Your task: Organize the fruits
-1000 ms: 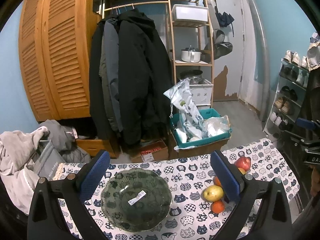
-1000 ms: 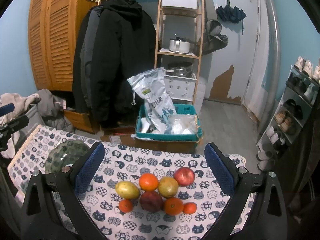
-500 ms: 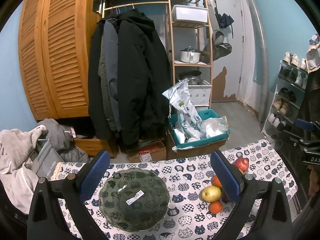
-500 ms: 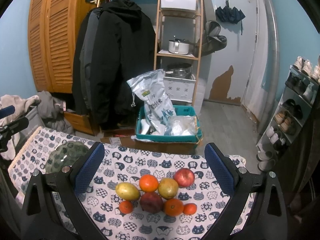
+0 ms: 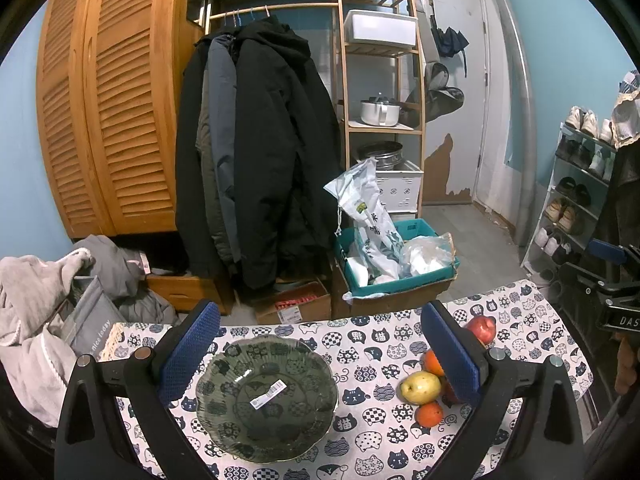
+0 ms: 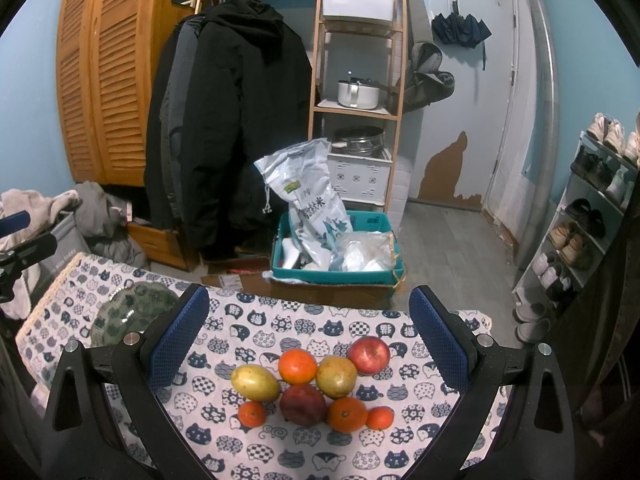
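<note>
Both claws stand with jaws wide apart and hold nothing: the left gripper (image 5: 320, 350) hangs over the empty green glass bowl (image 5: 267, 396) and the right gripper (image 6: 308, 336) over the fruit cluster (image 6: 310, 384), which lies on the cat-print tablecloth (image 6: 256, 320) well apart from the bowl. By my judgement the task stands at its opening, with no fruit yet moved. The next move calls for the right gripper to descend on an outer piece, such as the red apple (image 6: 369, 355), and close without scattering its touching neighbours.
</note>
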Demonstrator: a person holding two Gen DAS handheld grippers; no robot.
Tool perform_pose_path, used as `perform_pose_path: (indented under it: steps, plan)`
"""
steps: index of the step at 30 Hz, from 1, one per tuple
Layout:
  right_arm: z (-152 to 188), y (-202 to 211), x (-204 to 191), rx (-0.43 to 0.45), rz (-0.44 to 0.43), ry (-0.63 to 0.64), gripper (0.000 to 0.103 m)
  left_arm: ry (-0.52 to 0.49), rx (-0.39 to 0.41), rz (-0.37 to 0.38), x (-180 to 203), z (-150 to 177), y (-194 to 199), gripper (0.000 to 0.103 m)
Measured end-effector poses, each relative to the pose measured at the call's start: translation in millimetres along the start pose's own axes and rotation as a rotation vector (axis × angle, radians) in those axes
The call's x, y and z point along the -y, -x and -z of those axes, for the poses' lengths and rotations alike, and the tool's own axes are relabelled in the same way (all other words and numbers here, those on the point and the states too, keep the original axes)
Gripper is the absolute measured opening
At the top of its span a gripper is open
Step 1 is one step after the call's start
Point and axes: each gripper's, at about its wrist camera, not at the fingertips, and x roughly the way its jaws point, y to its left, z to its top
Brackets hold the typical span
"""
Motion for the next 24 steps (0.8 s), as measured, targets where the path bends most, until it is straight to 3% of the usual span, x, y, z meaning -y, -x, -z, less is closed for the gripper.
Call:
perform_pose_path:
  steps: [24]
  plan:
    - [0.3, 0.3, -0.4, 0.002, 0.000, 0.000, 0.099, 0.006, -0.005, 0.002, 1.5, 0.8, -0.1, 0.102]
